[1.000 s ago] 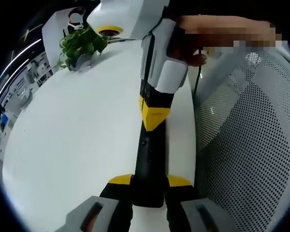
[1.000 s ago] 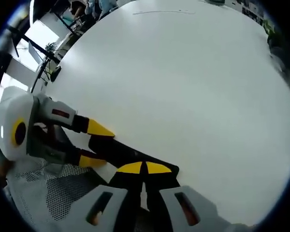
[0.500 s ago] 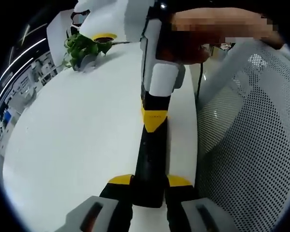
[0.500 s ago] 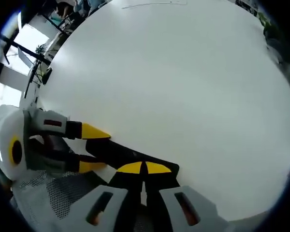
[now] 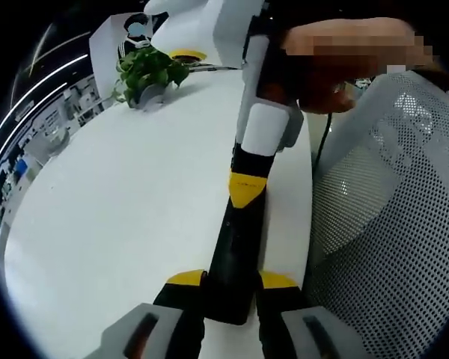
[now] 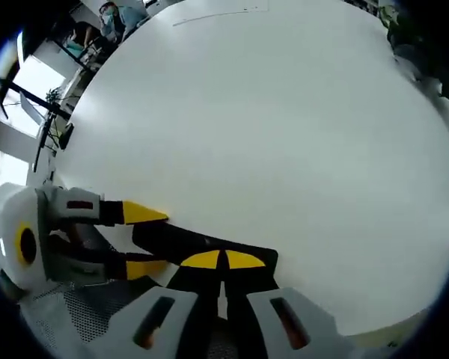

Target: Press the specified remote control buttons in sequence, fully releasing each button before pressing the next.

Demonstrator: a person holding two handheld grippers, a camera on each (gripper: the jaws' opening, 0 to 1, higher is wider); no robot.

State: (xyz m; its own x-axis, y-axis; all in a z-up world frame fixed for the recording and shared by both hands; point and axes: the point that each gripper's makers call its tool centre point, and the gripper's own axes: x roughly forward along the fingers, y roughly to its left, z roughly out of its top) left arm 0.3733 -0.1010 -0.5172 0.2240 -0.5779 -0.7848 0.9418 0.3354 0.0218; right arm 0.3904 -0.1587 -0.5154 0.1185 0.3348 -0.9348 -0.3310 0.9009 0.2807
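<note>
The black remote control (image 5: 236,254) is pinched at its near end by the left tool (image 5: 232,288) over the white bench (image 5: 120,202) edge, while the right tool (image 6: 224,262), tips pressed together, is held down on its top.

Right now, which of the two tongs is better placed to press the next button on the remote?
Probably the right tongs: their shut yellow tips rest on top of the black remote. The left tongs are shut on the remote's near end, holding it on the white table, so they are occupied.
</note>
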